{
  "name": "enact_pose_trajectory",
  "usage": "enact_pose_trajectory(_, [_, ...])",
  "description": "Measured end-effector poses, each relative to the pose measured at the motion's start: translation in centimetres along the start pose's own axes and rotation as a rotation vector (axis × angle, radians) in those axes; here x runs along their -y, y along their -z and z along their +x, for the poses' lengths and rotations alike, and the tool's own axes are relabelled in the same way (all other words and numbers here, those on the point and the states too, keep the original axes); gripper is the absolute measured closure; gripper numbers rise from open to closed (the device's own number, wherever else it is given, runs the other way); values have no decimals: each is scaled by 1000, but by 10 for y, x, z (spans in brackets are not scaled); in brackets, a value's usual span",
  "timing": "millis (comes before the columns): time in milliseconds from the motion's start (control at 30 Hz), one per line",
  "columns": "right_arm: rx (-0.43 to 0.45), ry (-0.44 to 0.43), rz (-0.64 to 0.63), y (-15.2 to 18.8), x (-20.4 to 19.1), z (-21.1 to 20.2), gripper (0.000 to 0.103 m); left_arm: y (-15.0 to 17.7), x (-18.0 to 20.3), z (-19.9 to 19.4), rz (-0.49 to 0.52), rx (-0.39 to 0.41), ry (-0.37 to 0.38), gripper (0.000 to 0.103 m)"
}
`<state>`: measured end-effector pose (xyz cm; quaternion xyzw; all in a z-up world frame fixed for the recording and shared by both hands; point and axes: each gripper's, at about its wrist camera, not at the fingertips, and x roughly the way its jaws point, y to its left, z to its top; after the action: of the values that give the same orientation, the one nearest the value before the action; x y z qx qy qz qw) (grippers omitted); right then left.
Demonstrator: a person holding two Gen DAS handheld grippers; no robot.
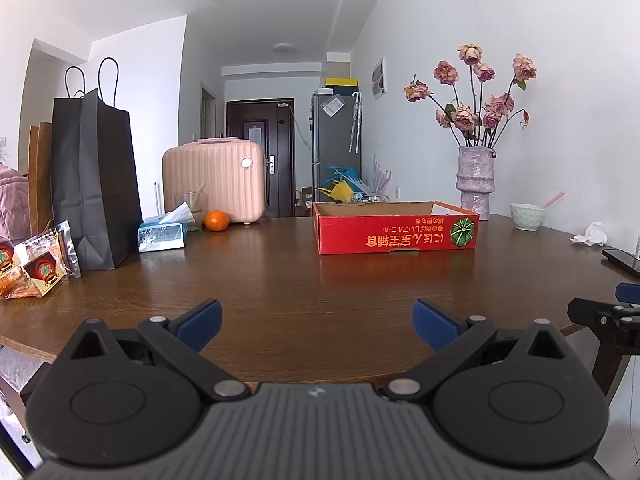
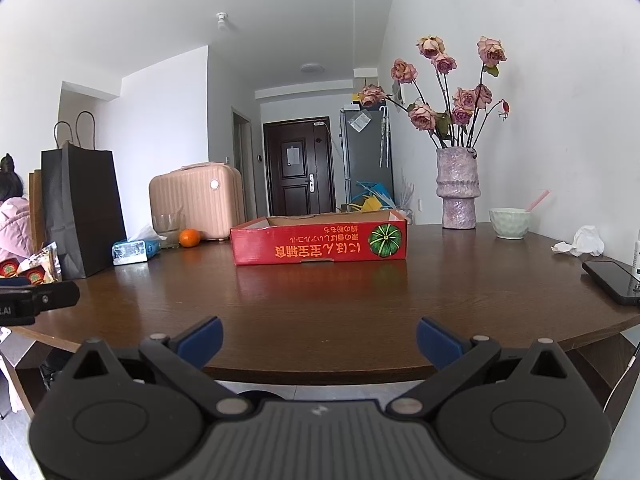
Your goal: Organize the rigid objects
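1. The left gripper [image 1: 316, 326] hovers over the near edge of the table [image 1: 280, 280], its blue-padded fingers [image 1: 200, 322] spread wide with nothing between them.
2. The right gripper [image 2: 318, 344] sits just beside it at the same edge, jaws equally wide and empty; each gripper's black body shows at the edge of the other's view.
3. The table is dark brown wood, glossy enough to mirror the things on it, with a curved near edge.
4. The red cardboard box [image 1: 396, 226] lies well ahead of both grippers near the middle of the table. It is shallow, open-topped and rectangular, with yellow print and a green squash picture, both upside down. Its bare brown inner walls show; its floor is hidden from this low angle.
5. At far right a rough, ribbed pinkish vase [image 2: 458, 188] holds dried pink roses [image 2: 444, 84].
6. Just beside it a pale bowl [image 2: 510, 222] with a faceted surface holds a pink utensil handle.
7. Crumpled tissue [image 2: 580, 242] and a black phone [image 2: 612, 282] lie near the right edge.
8. At left stand a matte black paper bag [image 1: 94, 184], a tissue pack [image 1: 162, 234], a clear glass [image 1: 190, 204], an orange [image 1: 217, 221] and a ridged peach suitcase [image 1: 214, 180]; what the bag and glass contain I cannot tell.
9. Shiny snack packets [image 1: 36, 264] lie at the far left edge.
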<state>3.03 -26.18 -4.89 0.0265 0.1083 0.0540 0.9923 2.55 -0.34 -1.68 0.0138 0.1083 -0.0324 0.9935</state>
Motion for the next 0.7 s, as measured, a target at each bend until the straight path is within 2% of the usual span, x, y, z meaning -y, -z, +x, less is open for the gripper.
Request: enact_pose_trajectory(700, [-8, 3, 3, 0, 0, 0, 0, -3, 6, -3, 30, 27, 19, 0])
